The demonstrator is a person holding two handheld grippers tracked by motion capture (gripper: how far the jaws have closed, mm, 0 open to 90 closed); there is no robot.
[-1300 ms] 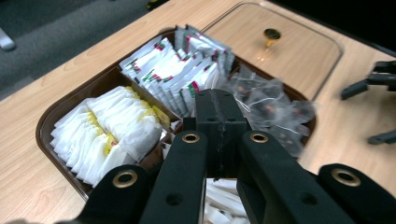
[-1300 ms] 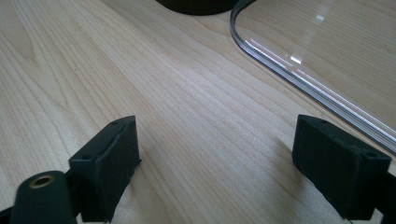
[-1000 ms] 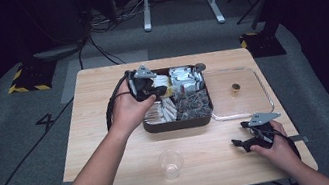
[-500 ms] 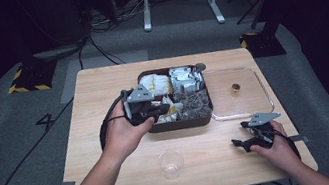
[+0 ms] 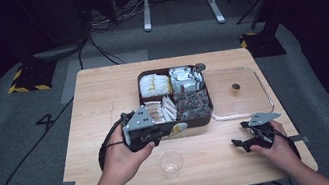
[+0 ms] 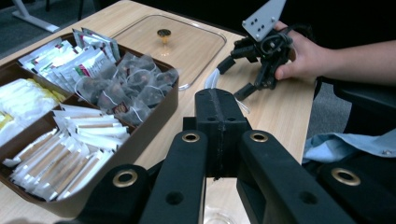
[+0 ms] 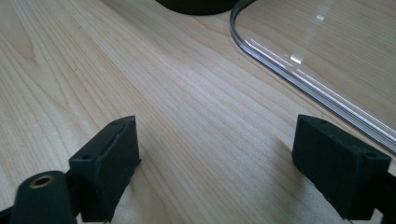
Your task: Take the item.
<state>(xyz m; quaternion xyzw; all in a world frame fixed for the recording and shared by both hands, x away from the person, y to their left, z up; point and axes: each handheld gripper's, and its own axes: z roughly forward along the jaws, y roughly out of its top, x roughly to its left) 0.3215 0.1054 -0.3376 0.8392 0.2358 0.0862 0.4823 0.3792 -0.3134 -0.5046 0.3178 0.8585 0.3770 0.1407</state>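
High view: left gripper sits at the tea box's front wall, jaws pinched on a pale sachet (looks like one, small). Clear plastic cup stands just nearer the person, apart from the tips, so the left hand is nearer. Right gripper rests by the glass lid.

Left gripper view: jaws together, sachet edge poking past them, cup rim below.

Right gripper view: jaws wide over bare table, nothing between.
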